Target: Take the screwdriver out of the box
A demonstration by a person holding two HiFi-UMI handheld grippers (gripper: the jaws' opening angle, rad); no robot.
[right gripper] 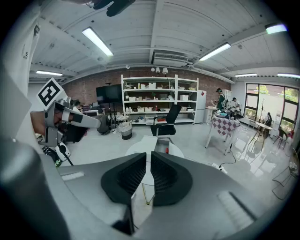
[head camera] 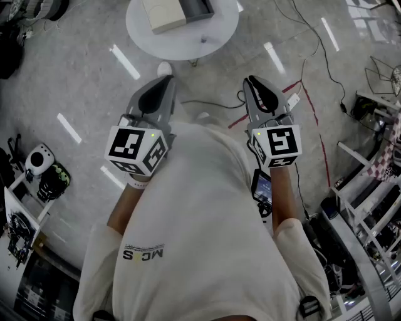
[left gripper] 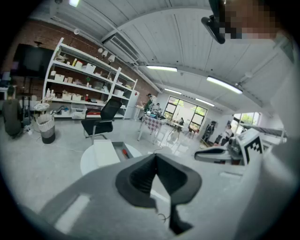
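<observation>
On the round table [head camera: 188,41] a box [head camera: 199,9], screwdriver [left gripper: 125,152] inside it, chair [right gripper: 167,121] behind table.

The floor [head camera: 81,81] is a polished grey, glossy enough to mirror the ceiling lights. The round table [head camera: 219,34] at the far side has a smooth, matt white top. The left gripper [head camera: 166,80] and right gripper [head camera: 252,81] have matt grey plastic shells. Their pads [right gripper: 123,177] are black, ribbed and look rubbery. The person's shirt [head camera: 200,207] is soft cream cloth. The back wall [right gripper: 86,89] is rough brick.
</observation>
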